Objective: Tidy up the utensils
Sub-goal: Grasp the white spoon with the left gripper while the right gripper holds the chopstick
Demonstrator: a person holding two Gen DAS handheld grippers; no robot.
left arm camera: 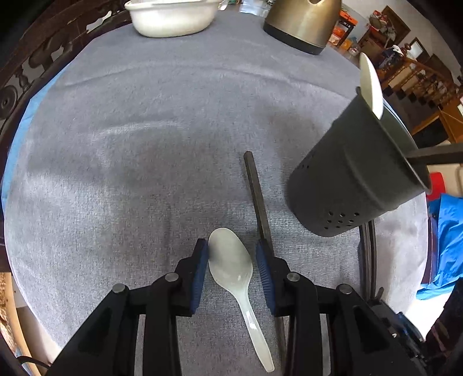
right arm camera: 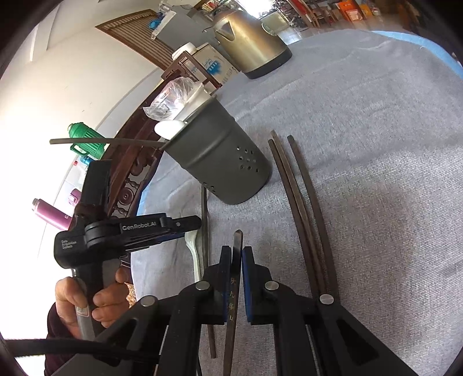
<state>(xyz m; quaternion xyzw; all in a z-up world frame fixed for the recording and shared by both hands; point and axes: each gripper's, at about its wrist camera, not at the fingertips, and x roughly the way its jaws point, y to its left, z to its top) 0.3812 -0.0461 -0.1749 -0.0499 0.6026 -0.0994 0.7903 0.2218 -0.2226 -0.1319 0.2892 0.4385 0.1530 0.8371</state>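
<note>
A dark perforated utensil holder [left arm camera: 356, 176] stands on the grey cloth and holds a white spoon [left arm camera: 371, 86] and a dark chopstick; it also shows in the right wrist view [right arm camera: 220, 156]. My left gripper [left arm camera: 231, 254] is open, its jaws straddling the bowl of a white plastic spoon [left arm camera: 231, 263] lying on the cloth. A dark chopstick [left arm camera: 256, 193] lies beside it. My right gripper [right arm camera: 238, 256] is shut on a dark chopstick [right arm camera: 235, 295] with gold characters. Three more chopsticks [right arm camera: 303, 202] lie to its right.
A metal kettle [left arm camera: 301, 23] and a white basin [left arm camera: 170, 17] stand at the table's far side. The kettle shows in the right wrist view [right arm camera: 249, 40] too. A carved wooden chair back [right arm camera: 136, 173] borders the table's edge. A blue cloth [left arm camera: 448, 245] lies off the table.
</note>
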